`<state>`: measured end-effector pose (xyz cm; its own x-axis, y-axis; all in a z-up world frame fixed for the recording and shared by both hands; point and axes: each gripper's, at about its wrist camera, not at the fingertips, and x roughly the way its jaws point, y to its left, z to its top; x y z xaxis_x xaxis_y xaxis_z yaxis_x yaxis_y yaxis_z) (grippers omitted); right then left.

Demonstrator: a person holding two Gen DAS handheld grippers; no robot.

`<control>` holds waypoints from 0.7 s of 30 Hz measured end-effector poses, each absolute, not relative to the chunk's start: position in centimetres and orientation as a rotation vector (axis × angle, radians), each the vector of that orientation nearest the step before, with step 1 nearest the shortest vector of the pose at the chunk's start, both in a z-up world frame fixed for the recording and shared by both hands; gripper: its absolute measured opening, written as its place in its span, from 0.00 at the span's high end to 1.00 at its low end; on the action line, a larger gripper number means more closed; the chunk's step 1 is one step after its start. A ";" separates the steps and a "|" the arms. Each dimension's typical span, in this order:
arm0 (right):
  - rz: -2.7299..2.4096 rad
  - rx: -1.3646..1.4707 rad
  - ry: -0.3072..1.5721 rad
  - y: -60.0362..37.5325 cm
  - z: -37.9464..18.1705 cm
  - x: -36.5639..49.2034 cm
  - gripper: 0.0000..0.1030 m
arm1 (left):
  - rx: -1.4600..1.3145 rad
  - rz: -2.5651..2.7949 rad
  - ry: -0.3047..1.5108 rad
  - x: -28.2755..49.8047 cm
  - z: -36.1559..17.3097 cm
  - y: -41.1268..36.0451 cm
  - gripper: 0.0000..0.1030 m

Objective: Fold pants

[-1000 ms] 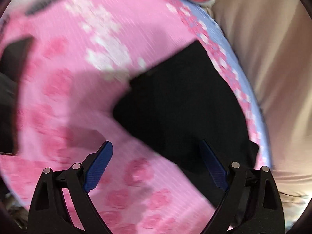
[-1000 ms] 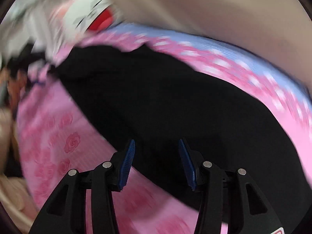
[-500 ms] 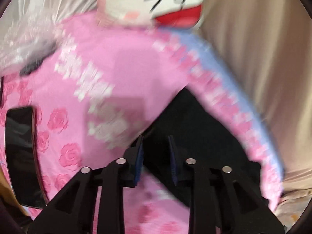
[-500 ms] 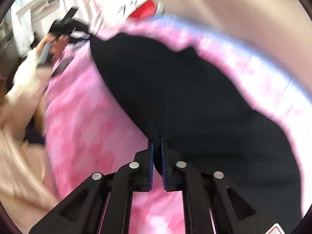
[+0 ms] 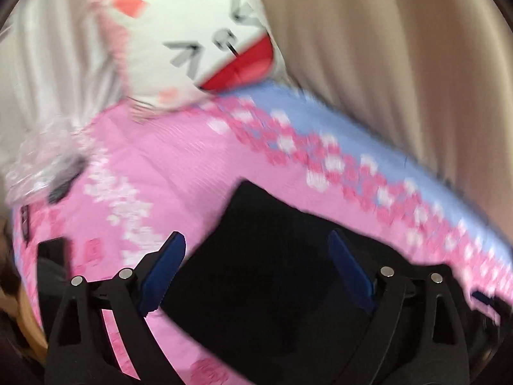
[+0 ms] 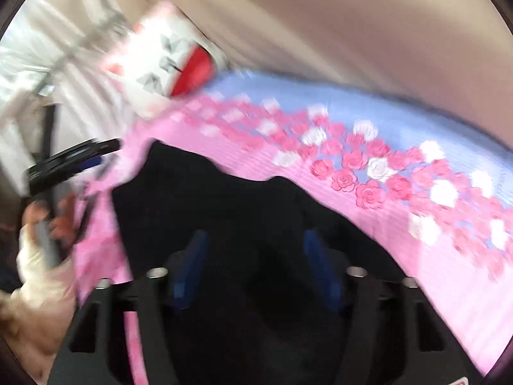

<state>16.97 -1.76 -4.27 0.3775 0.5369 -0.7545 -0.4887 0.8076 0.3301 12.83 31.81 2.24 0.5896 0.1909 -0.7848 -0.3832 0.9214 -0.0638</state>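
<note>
Gaping wide, holding nothing: left gripper [image 5: 253,276] and right gripper [image 6: 259,263], both over black pants [image 5: 282,256] lying on pink rose-print bedspread [image 5: 179,173]. Beyond: white cat plush [image 5: 198,45], beige curtain [image 5: 384,57].

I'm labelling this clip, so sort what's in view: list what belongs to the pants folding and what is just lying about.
Belongs to the job:
black fabric pants
left gripper, open
right gripper, open

Just lying about:
white cat-face plush cushion
pink rose-print bedspread
beige curtain
crinkled clear plastic wrap
</note>
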 end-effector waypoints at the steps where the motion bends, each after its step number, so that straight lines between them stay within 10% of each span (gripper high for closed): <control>1: 0.648 0.052 1.023 -0.7 -5.6 18.4 0.55 | -0.223 0.356 0.914 14.0 0.9 31.8 0.16; 2: 0.629 0.027 1.043 0.1 -6.5 19.0 0.82 | -0.217 0.367 0.943 14.8 -0.3 31.9 0.20; 3: 0.621 0.004 1.038 1.0 -6.7 19.7 0.88 | -0.220 0.376 0.968 15.6 -1.2 32.1 0.28; 21: 0.519 -0.065 0.950 -2.9 -6.0 16.9 0.84 | -0.079 0.348 0.977 20.2 -4.3 32.6 0.14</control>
<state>16.86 -2.90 -6.05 0.4696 0.3951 -0.7895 -0.4509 0.8762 0.1703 20.16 32.56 -4.27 0.5091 0.2535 -0.8226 -0.3236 0.9419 0.0900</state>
